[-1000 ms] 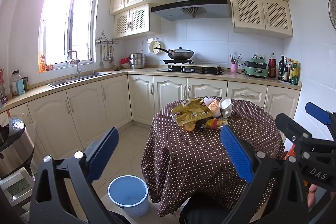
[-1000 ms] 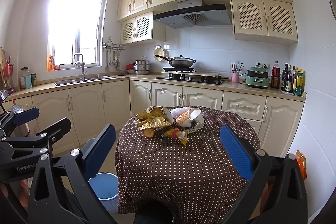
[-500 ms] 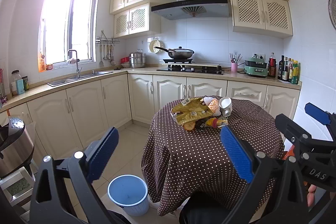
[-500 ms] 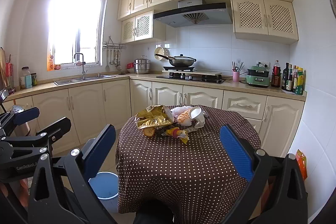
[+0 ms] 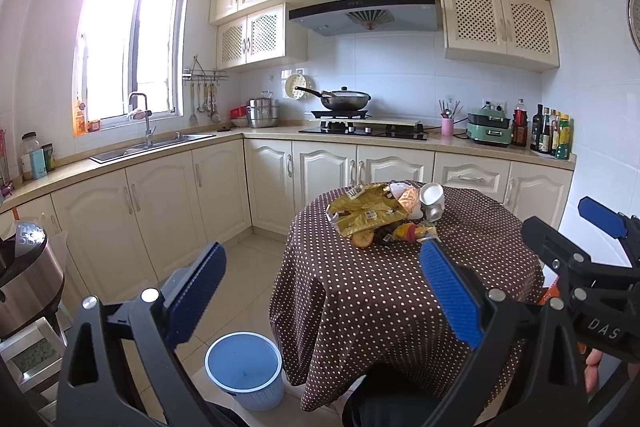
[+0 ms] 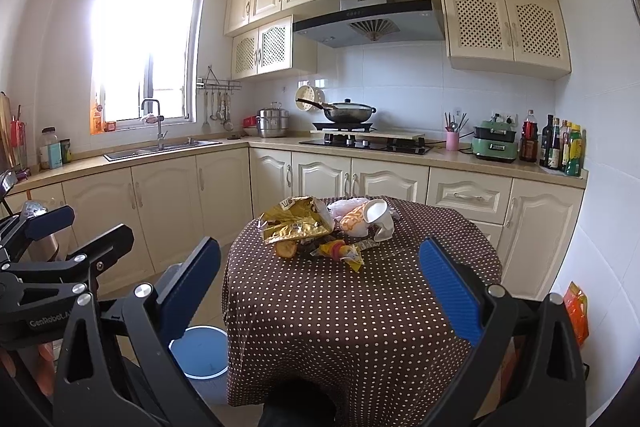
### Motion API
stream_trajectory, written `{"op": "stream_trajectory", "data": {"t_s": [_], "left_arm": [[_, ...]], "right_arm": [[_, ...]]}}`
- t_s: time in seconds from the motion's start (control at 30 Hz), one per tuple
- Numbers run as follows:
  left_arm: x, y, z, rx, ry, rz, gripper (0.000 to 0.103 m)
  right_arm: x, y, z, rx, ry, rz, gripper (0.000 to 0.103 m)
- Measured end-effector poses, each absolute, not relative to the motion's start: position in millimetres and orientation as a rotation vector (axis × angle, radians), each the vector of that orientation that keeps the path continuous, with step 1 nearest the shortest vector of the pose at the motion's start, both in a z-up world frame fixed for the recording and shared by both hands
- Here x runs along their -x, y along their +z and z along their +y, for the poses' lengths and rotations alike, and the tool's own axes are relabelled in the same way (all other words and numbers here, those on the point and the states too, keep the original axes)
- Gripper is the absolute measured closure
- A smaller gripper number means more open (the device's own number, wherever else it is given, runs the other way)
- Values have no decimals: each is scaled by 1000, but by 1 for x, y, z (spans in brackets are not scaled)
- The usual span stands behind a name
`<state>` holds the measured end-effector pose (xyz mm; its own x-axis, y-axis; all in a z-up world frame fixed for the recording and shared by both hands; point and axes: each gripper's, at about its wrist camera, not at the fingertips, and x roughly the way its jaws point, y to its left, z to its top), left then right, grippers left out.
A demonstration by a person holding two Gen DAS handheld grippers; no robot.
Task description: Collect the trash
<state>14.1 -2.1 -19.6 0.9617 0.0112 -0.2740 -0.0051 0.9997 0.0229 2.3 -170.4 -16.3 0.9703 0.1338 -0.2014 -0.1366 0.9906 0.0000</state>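
Room: kitchen with cream cabinets, window at far left, range hood (image 6: 368, 21) over a wok (image 6: 347, 111) on the far counter.
Left hand-held gripper (image 5: 320, 293): jaws wide apart, holding nothing, held short of the near edge of the surface.
Bin: blue-lined waste bin (image 5: 244, 369) on the floor, just left of the surface, near side.
Surface: round table under a brown white-dotted cloth (image 6: 360, 307), middle of the room.
Trash: one pile on the far part of the surface; gold foil snack bag (image 6: 296, 223) at its left, a round orange-brown piece (image 6: 286, 248) just in front of it, a yellow-and-red wrapper (image 6: 340, 251) nearest, an orange-patterned paper cup (image 6: 362, 219) lying on its side, and a white crumpled cup (image 6: 384, 229) at the right.
Right hand-held gripper (image 6: 320, 287): jaws wide apart, holding nothing, near side of the surface, well apart from the pile.
Far right: green appliance (image 6: 494, 145) and a row of bottles (image 6: 560, 147) on the counter.
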Motion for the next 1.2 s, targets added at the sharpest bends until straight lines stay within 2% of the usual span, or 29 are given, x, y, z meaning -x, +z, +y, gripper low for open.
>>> {"op": "stream_trajectory", "data": {"t_s": [0.23,0.6,0.93,1.2], "left_arm": [[-49,-24,10,-30,23,318,7],[-121,-54,15,-29,-8,482,7],[-210,-84,8,10,-98,607,8],[-284,-91,12,79,-119,636,8]], "right_arm": [[-44,-29,-174,11,97,252,7],[-113,-59,-189,4,87,380,7],[-213,-98,-196,-4,97,543,7],[-259,-89,-203,-42,106,523,7]]}}
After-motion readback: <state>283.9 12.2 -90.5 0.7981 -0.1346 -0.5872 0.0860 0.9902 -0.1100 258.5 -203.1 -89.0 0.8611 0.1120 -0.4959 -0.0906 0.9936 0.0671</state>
